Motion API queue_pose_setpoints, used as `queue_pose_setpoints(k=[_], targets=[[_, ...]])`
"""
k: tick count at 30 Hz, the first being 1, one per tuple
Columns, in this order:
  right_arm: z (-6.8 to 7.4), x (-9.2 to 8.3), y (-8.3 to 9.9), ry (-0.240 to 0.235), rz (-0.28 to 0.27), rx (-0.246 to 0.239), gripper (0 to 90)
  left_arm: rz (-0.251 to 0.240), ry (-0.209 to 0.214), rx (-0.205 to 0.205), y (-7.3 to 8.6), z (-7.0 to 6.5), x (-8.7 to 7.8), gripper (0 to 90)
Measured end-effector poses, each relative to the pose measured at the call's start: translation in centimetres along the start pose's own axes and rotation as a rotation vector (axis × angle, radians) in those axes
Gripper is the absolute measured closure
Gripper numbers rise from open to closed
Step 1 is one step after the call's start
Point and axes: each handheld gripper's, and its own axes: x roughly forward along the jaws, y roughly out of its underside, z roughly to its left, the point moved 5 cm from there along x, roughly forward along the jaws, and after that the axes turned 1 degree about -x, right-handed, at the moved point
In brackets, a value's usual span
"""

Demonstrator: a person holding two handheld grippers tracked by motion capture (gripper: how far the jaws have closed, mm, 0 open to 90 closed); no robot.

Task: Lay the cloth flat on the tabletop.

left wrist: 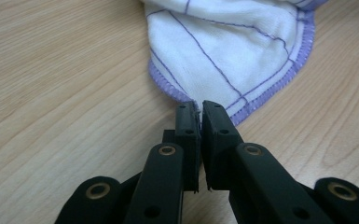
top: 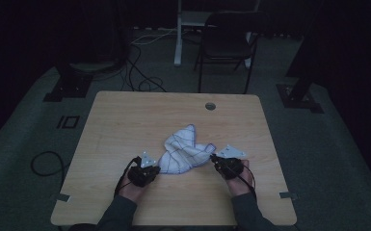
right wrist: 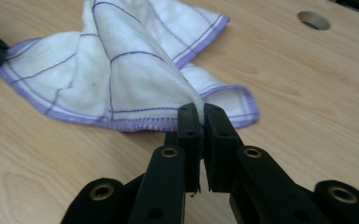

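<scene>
Cloth point(top: 185, 151), white with purple grid lines and hem and bearing no readable writing, lay crumpled on the table point(top: 125, 120) between both grippers, left gripper point(left wrist: 196, 108) clenched on its near hem, right gripper point(right wrist: 199, 112) pinching a raised fold.

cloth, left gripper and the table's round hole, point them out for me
cloth point(top: 183, 151): high view, middle of the crumpled white fabric
left gripper point(left wrist: 199, 108): left gripper view, between the jaw tips pinching the purple hem
round hole point(right wrist: 313, 20): right gripper view, its dark centre

High view dim and grainy; both gripper views bright, evenly lit, sharp.
</scene>
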Motion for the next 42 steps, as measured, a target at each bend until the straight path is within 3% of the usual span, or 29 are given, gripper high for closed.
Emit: queue_pose_setpoints(k=[11, 18, 24, 36, 42], targets=[[-1.9, -0.8, -0.2, 0.048, -0.011, 0.017, 87.0, 0.013, -0.037, -0.026, 0.3, 1.8, -0.5, 86.0], [-2.7, -1.3, -0.1, 0.067, -0.012, 0.023, 87.0, 0.025, -0.107, -0.077, 0.4, 4.1, -0.8, 86.4], [-3.2, -1.5, 0.2, 0.077, -0.008, 0.026, 87.1, 0.033, -0.132, -0.099, 0.5, 5.6, -1.1, 86.4], [-4.3, -2.0, 0.7, 0.102, 0.000, 0.034, 87.2, 0.064, -0.216, -0.107, 0.0, 9.3, -1.0, 86.3], [-4.3, -2.0, 0.7, 0.104, 0.003, 0.034, 87.2, 0.082, -0.255, -0.106, -0.4, 9.7, -0.8, 81.7]])
